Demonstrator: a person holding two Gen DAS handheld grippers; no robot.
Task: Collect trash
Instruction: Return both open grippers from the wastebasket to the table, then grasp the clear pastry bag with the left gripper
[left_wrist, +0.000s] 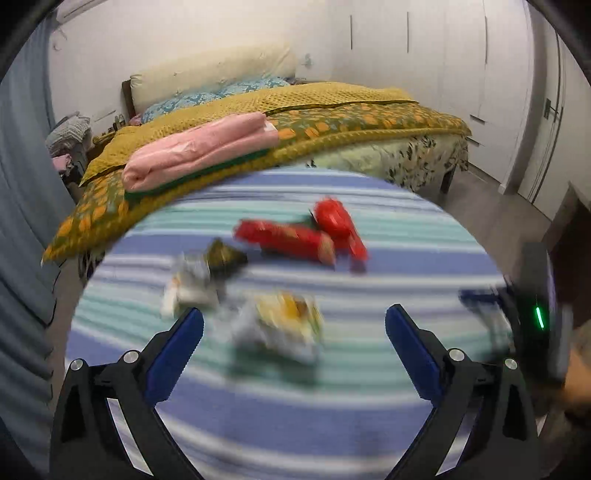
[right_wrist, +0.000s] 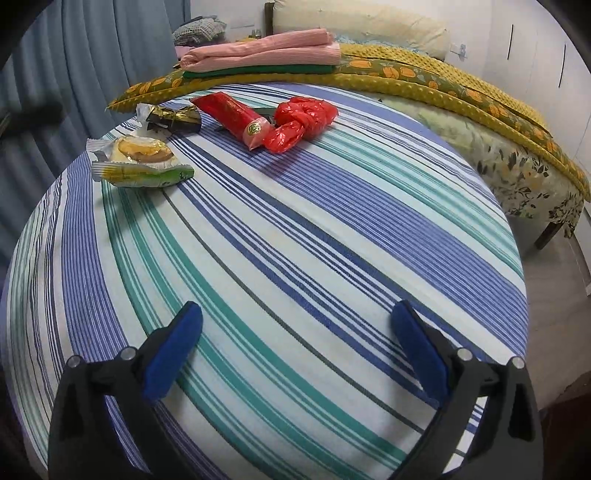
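Note:
Trash lies on a round table with a striped cloth (right_wrist: 332, 229). A long red packet (right_wrist: 236, 114) and a knotted red plastic bag (right_wrist: 306, 116) sit at the far side. A black and gold wrapper (right_wrist: 173, 118) lies to their left, and a yellow-green snack wrapper (right_wrist: 140, 162) is nearer the left edge. In the blurred left wrist view the same red packet (left_wrist: 284, 238), red bag (left_wrist: 340, 221), dark wrapper (left_wrist: 221, 254) and yellow wrapper (left_wrist: 284, 321) appear. My left gripper (left_wrist: 294, 325) hangs open above the yellow wrapper. My right gripper (right_wrist: 297, 321) is open over bare cloth.
A bed (right_wrist: 480, 96) with a mustard cover borders the table's far side, with folded pink and green cloth (right_wrist: 266, 55) on it. Grey curtains (right_wrist: 92, 55) hang on the left. The other gripper's body with a green light (left_wrist: 539, 314) shows at the right edge of the left wrist view.

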